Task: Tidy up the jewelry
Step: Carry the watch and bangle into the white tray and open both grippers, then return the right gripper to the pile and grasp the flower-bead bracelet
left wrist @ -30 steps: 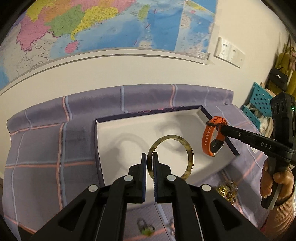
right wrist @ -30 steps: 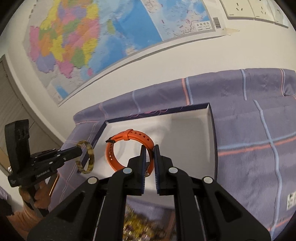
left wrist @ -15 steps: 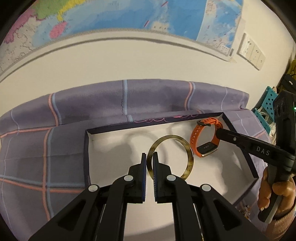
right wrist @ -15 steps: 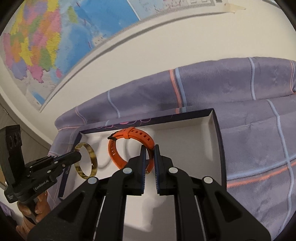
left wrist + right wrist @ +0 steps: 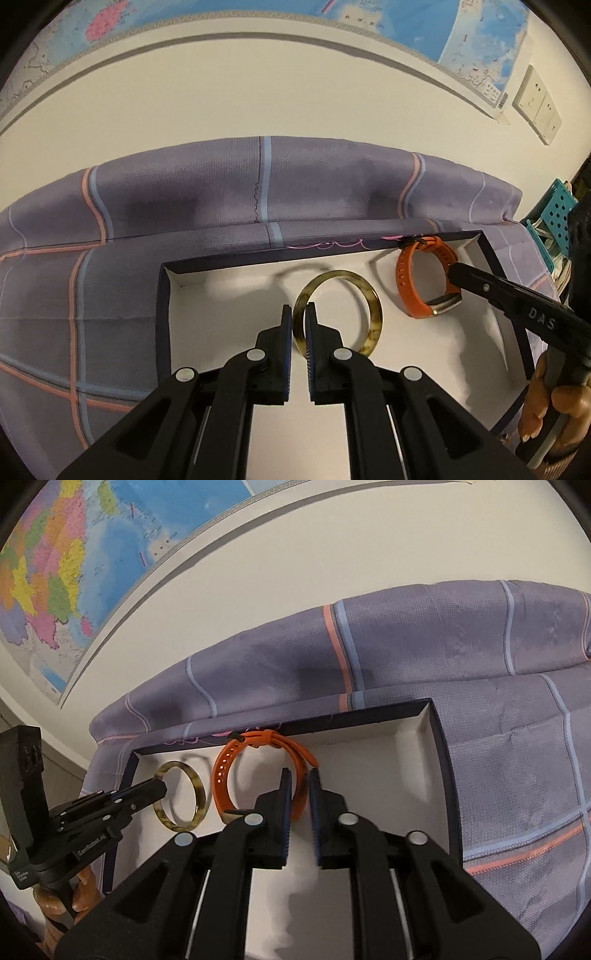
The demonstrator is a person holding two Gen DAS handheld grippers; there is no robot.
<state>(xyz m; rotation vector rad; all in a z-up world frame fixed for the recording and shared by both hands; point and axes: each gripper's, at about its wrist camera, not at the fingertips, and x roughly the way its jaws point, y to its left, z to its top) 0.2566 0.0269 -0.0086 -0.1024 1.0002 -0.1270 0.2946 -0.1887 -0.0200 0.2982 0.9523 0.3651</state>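
A shallow box with dark blue walls [image 5: 162,317] [image 5: 443,760] and a white floor lies on the purple plaid cloth. My left gripper [image 5: 300,310] is shut on a tortoiseshell bangle [image 5: 373,317], held upright low inside the box; it also shows in the right wrist view [image 5: 199,794]. My right gripper [image 5: 298,775] is shut on the strap of an orange watch band [image 5: 225,771], held upright near the box's far wall, right of the bangle. The band also shows in the left wrist view [image 5: 404,288].
The purple plaid cloth [image 5: 184,206] rises over a ridge behind the box against a white wall with a map [image 5: 55,572]. A teal perforated crate [image 5: 561,210] stands at the far right. Wall sockets [image 5: 535,107] are at upper right.
Both grippers have moved forward and down into the box, carrying the bangle and the orange band toward its far wall. The loose jewelry in front of the box has left the view.
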